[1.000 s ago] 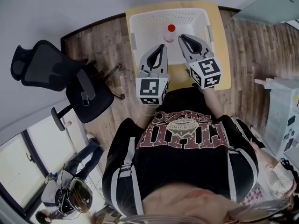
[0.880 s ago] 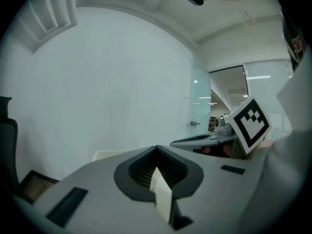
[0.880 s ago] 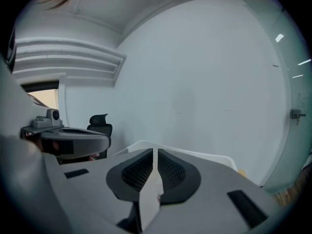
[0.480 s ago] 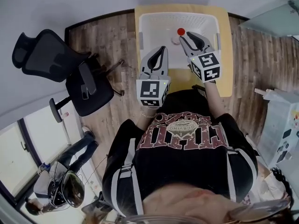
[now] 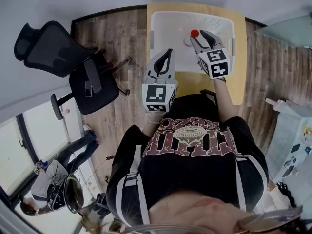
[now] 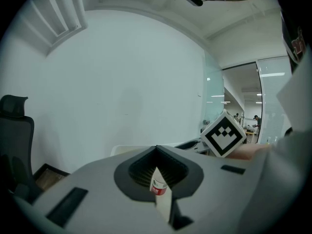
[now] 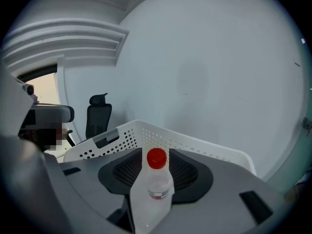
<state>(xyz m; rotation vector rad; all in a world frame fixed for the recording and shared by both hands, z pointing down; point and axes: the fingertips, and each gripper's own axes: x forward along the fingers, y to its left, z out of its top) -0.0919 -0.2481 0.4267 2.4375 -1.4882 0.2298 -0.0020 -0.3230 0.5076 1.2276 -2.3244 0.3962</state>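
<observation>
Right hand-held gripper [image 5: 198,34]: narrowly open | clear red-capped plastic bottle [image 7: 156,182]: upright between jaws, 12 o'clock | in white perforated basket [image 7: 204,145]

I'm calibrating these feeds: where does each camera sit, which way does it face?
Head view: on the person's head, facing steeply down at the basket; shows torso, left gripper, right gripper.
Left gripper view: rides the left gripper, faces the wall; own jaws show.
Right gripper view: rides the right gripper, faces the bottle; own jaws show.
Shared: head and right gripper views show bottle and basket.
</observation>
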